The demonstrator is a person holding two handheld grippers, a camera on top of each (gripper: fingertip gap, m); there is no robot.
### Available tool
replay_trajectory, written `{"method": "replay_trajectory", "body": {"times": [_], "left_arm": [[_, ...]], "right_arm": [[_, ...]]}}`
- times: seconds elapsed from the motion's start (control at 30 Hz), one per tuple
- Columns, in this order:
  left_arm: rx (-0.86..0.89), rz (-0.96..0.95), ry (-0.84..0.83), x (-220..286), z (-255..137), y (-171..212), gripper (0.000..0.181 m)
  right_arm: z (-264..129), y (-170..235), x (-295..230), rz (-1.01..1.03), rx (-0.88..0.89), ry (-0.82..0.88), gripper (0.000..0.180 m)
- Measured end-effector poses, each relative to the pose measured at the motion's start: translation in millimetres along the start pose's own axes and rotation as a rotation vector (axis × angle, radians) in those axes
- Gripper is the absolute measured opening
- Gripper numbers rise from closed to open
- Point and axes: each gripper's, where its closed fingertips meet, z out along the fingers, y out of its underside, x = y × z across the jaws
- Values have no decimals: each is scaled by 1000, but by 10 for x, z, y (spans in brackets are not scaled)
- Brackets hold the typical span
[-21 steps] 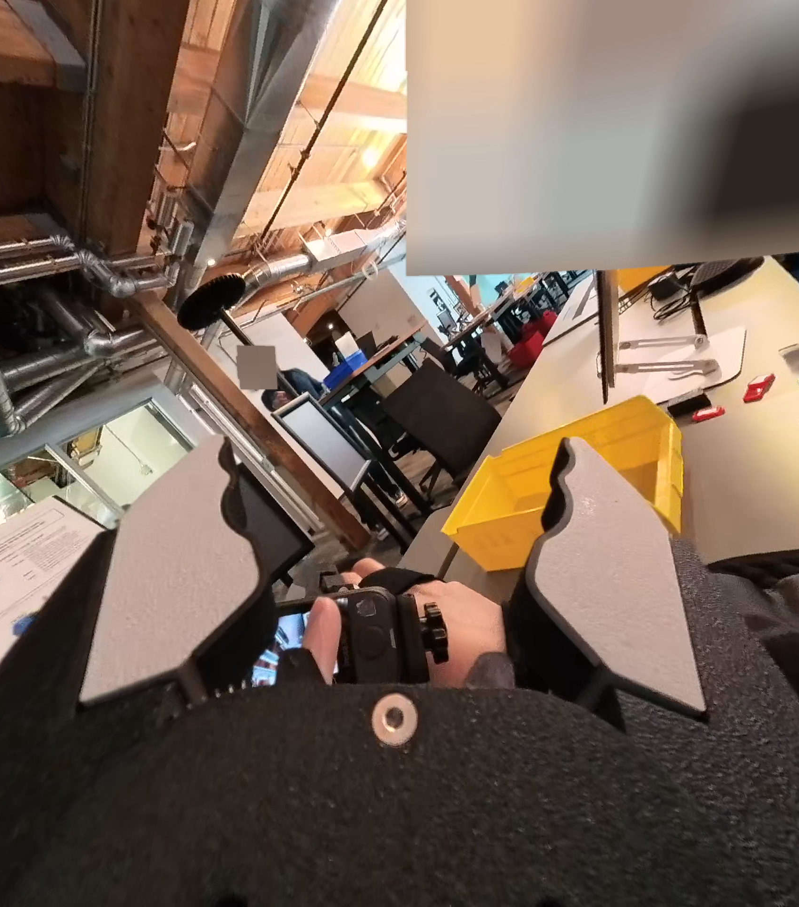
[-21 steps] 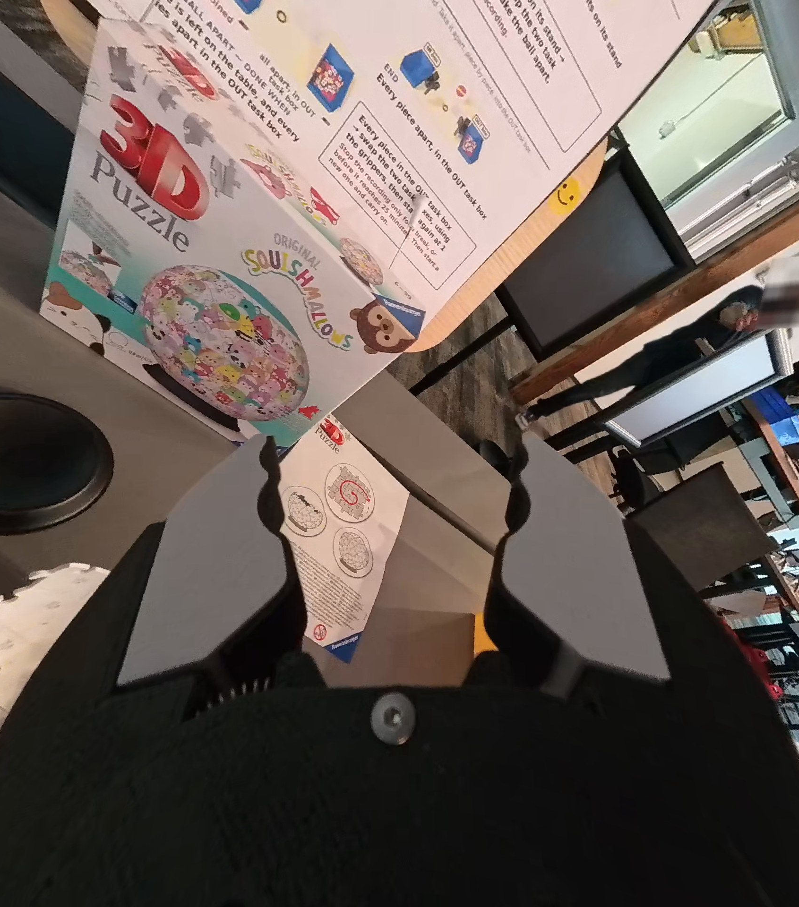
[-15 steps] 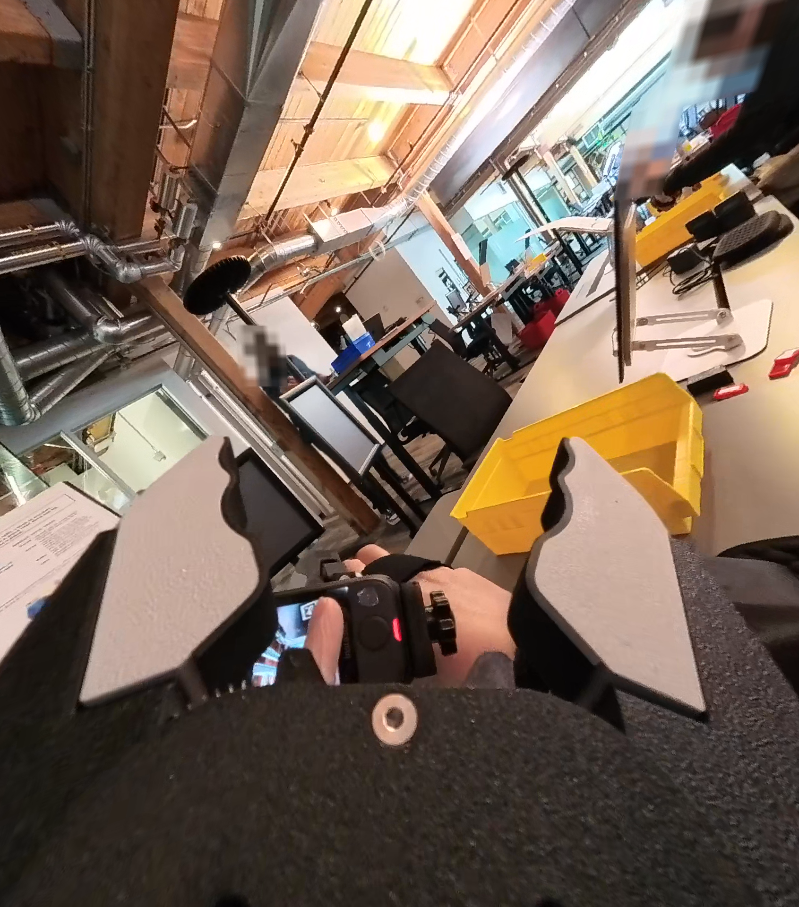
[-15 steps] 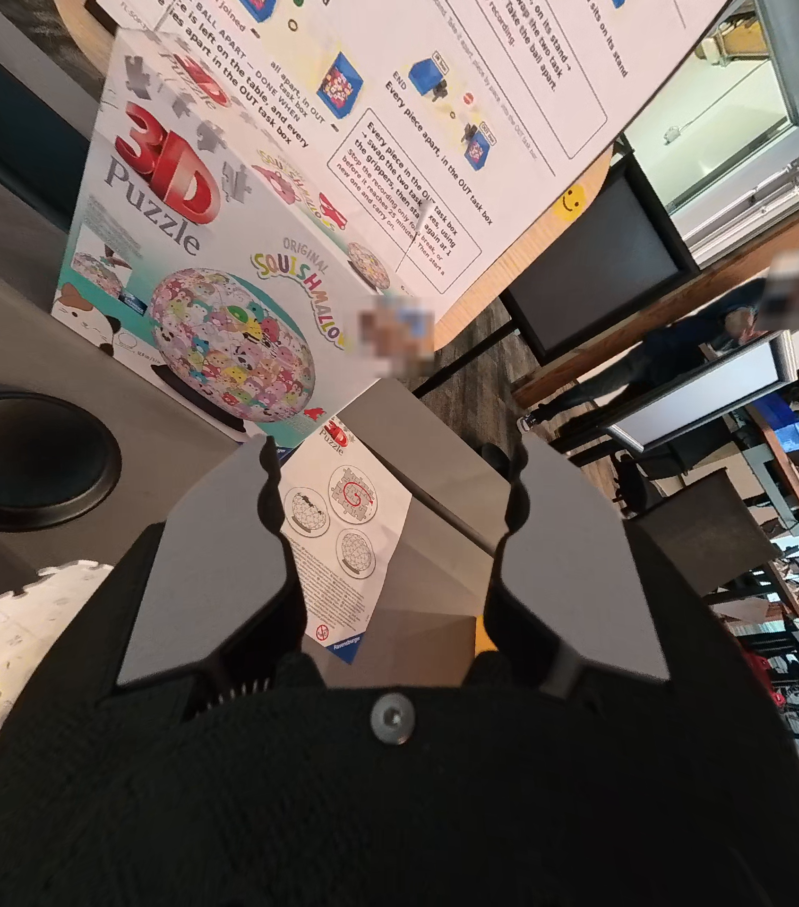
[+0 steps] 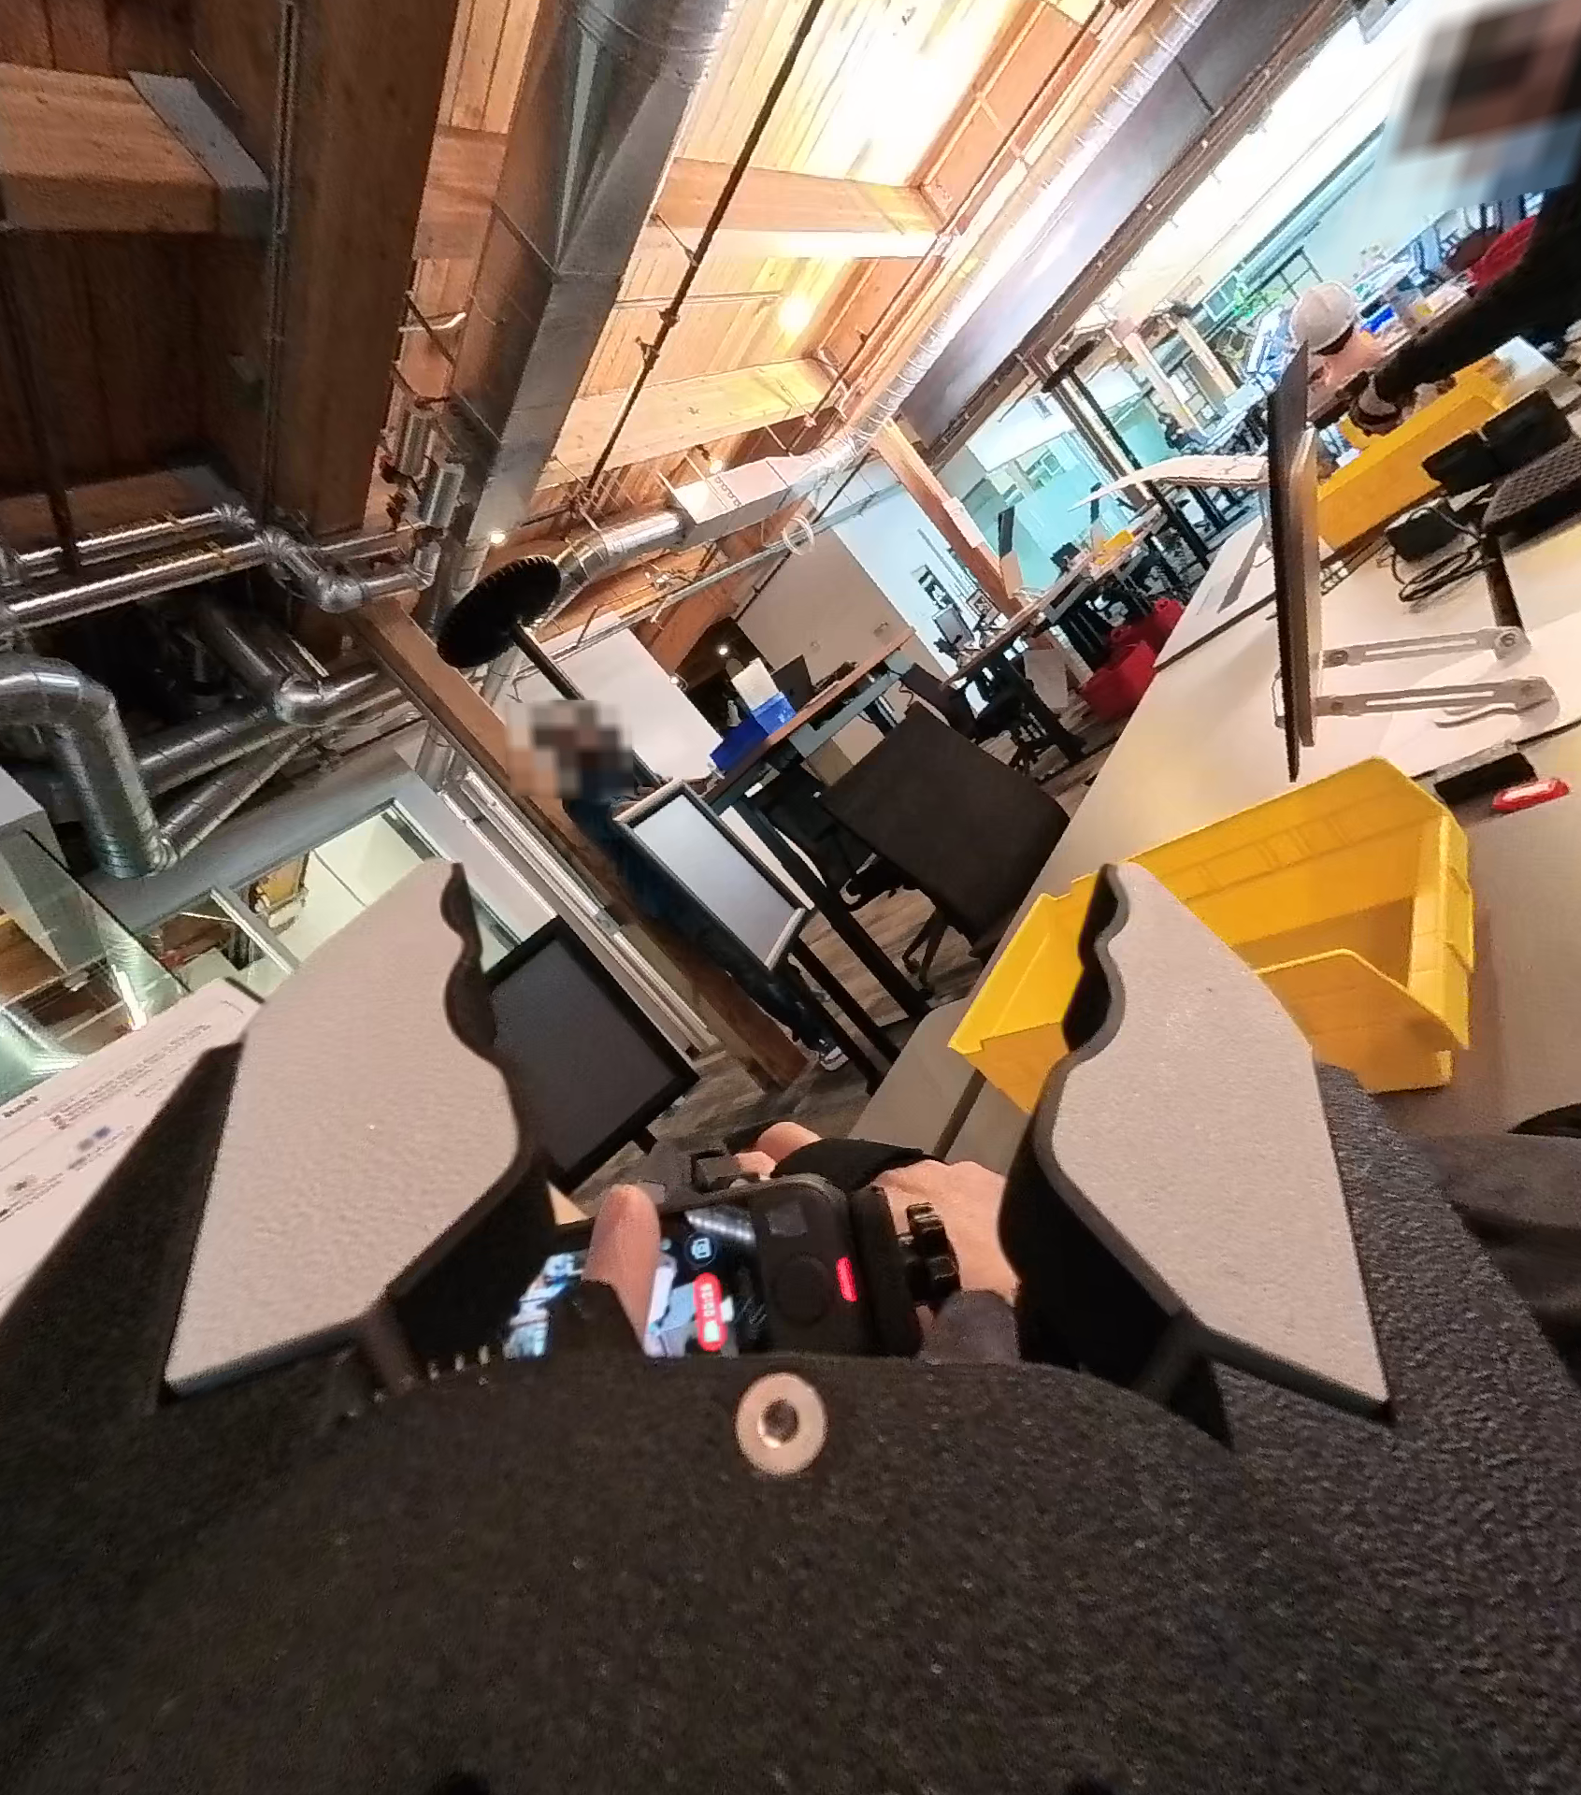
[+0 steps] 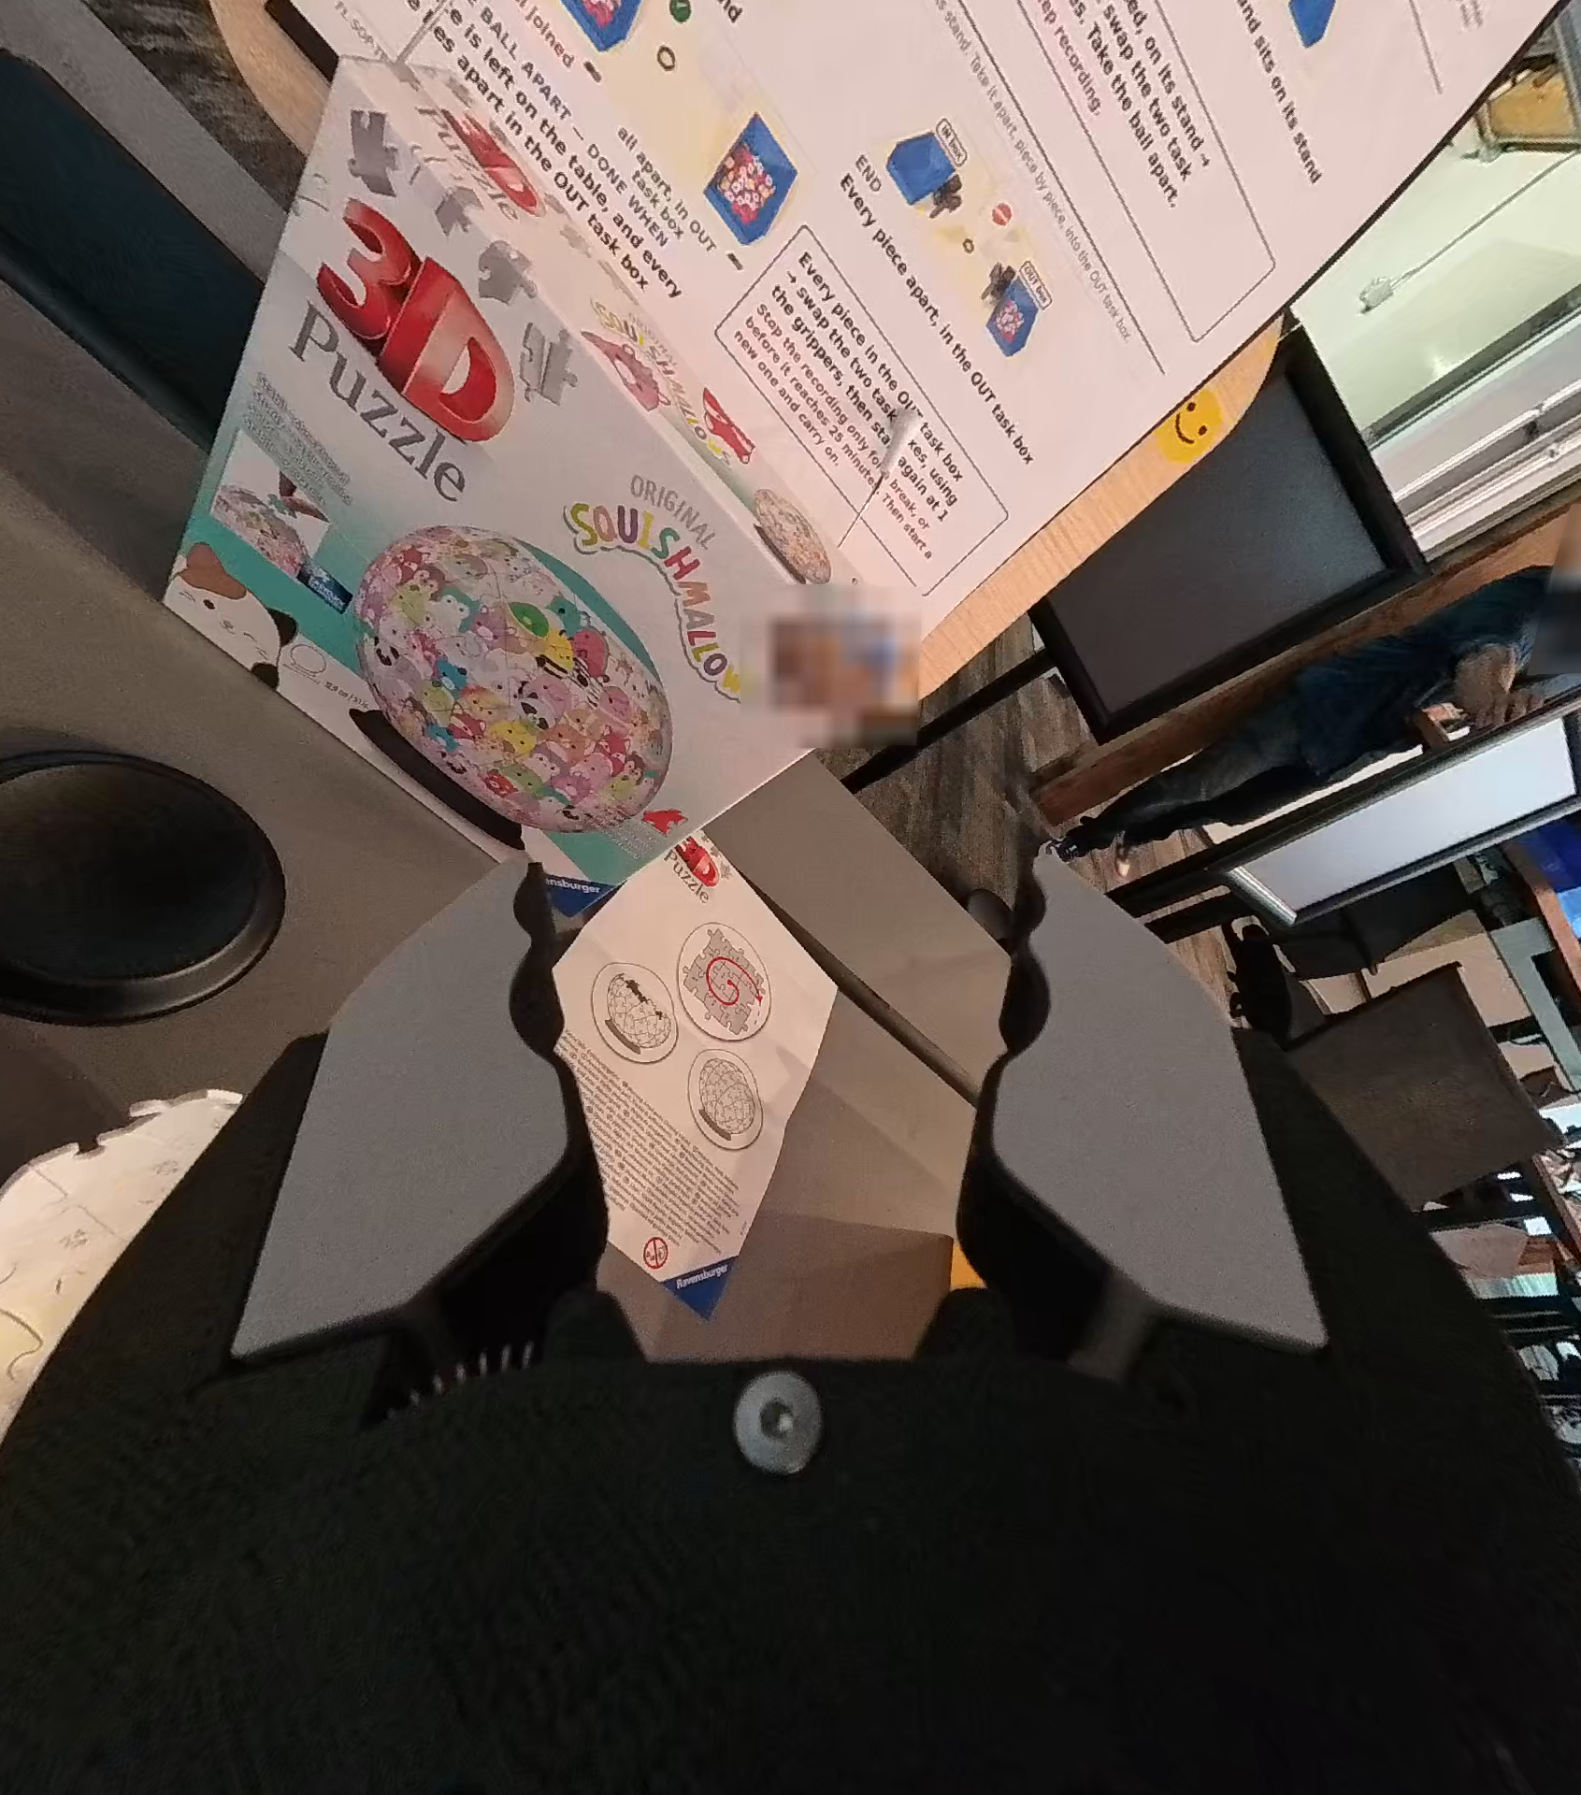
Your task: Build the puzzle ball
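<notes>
Grippers gape empty, left gripper [image 5: 772, 971], right gripper [image 6: 772, 962]; white half-built ball [image 6: 9, 1263] at eight o'clock risks an unseen knock.

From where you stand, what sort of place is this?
Probably a shared workshop or lab office: long desks with monitors, a yellow parts bin, and bare ducts under a timber ceiling.
</notes>
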Motion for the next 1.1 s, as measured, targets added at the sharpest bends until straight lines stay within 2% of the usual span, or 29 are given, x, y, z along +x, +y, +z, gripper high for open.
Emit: {"method": "replay_trajectory", "body": {"times": [0.17, 0.33, 0.43, 0.53, 0.63, 0.7, 0.77, 0.87, 1.1], "left_arm": [[-1, 21, -58, -195, -98, -55, 117], [-13, -43, -263, -865, -415, -32, 114], [-131, -118, -381, -1301, -616, 343, 104], [-348, -256, -413, -1514, -731, 1039, 95], [-558, -365, -399, -1502, -813, 1720, 74], [-624, -396, -382, -1442, -820, 1965, 59], [-649, -424, -341, -1345, -780, 2062, 45], [-678, -433, -299, -1211, -693, 2101, 34], [-737, -417, -352, -1093, -576, 2236, 22]], "right_arm": [[3, -14, 69, 22, 27, 11, 91], [33, 76, 426, 113, 84, 85, 91], [71, 216, 634, 179, 90, 115, 91], [119, 351, 788, 230, 98, 142, 92], [152, 436, 882, 275, 116, 157, 91], [140, 443, 937, 305, 146, 170, 91], [91, 408, 995, 343, 199, 185, 87], [2, 337, 1045, 404, 266, 188, 81], [-57, 174, 899, 501, 302, 111, 75]]}}
